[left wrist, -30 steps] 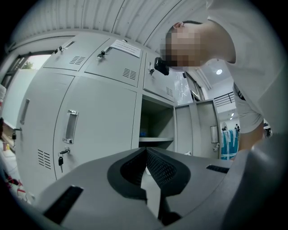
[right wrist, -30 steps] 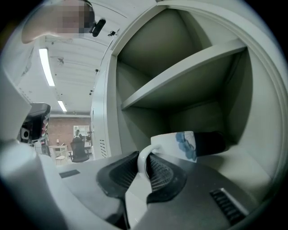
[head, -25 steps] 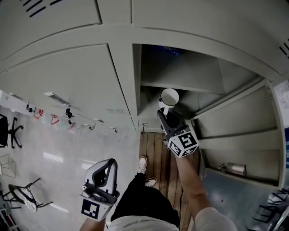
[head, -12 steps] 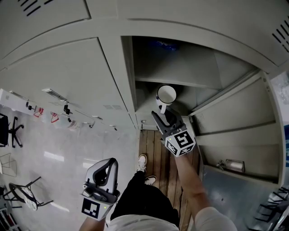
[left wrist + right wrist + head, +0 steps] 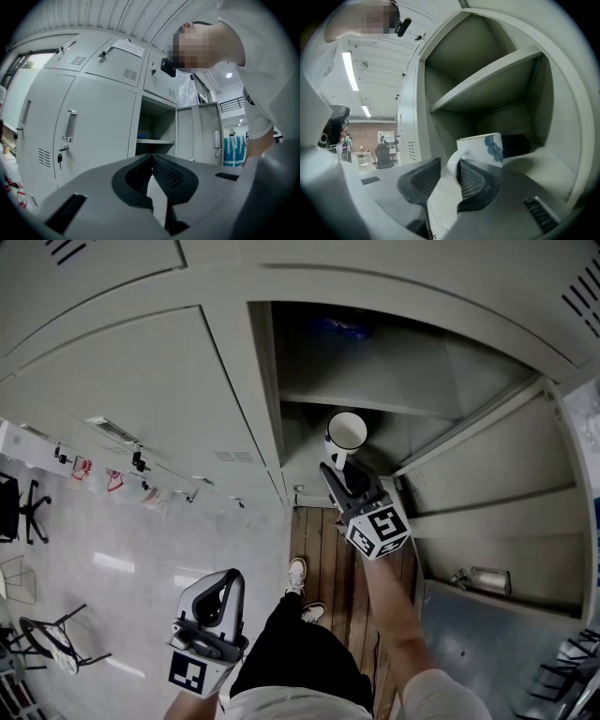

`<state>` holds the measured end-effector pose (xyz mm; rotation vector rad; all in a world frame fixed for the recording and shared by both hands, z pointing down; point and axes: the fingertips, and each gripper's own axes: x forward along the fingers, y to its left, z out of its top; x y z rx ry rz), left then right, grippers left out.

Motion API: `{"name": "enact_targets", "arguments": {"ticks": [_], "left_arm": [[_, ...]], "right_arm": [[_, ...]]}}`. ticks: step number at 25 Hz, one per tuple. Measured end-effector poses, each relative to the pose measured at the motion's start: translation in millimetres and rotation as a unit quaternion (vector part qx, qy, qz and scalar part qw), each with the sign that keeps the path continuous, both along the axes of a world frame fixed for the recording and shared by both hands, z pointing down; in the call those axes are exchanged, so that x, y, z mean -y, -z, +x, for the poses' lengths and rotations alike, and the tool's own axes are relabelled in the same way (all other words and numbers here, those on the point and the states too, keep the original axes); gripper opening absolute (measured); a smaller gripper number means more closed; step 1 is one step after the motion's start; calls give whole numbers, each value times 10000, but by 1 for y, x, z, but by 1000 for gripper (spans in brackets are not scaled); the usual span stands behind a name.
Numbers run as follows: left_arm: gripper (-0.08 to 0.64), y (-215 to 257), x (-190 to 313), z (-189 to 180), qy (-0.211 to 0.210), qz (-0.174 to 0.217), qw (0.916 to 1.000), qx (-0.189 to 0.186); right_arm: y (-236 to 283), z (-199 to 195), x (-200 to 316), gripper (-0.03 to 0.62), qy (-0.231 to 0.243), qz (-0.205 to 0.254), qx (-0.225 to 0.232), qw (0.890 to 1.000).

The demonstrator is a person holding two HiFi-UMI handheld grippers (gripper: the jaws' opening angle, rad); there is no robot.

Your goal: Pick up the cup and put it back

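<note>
blue-printed cup (image 5: 480, 149), plain white overhead

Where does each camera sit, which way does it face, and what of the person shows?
Head view: head-mounted, looking down at the open locker; shows left gripper, right gripper, forearm, legs.
Left gripper view: on that shut gripper, facing lockers; shows torso.
Right gripper view: looks into that locker; jaws, just opened then eased closer, straddle the cup handle.
Head and right gripper views share the cup.
</note>
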<state>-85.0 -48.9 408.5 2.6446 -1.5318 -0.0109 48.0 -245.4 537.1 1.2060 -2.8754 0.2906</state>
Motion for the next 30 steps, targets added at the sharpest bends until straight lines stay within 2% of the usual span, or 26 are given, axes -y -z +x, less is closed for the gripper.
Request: {"name": "enact_targets", "arguments": {"ticks": [3,13,19,27,30], "left_arm": [[21,-2,-1,-2,13,-37,10000,32],[21,-5,6,5,-50,-88,9999,15],[21,-5,9,11,-133,-101,9999,25],[21,1,12,20,-262,-41,9996,-45],[23,16,12,23,-287,109,9994,-163]], "right_arm": [[-1,8,2,81,-204,49,144,9997],[-4,10,10,81,-264,5,80,9996],[-10,18,6,123,-298,-120,47,9995],[-11,38,-16,127,-496,-289,-27,9983],[3,47,-27,73,-591,-311,-139,9977]]}}
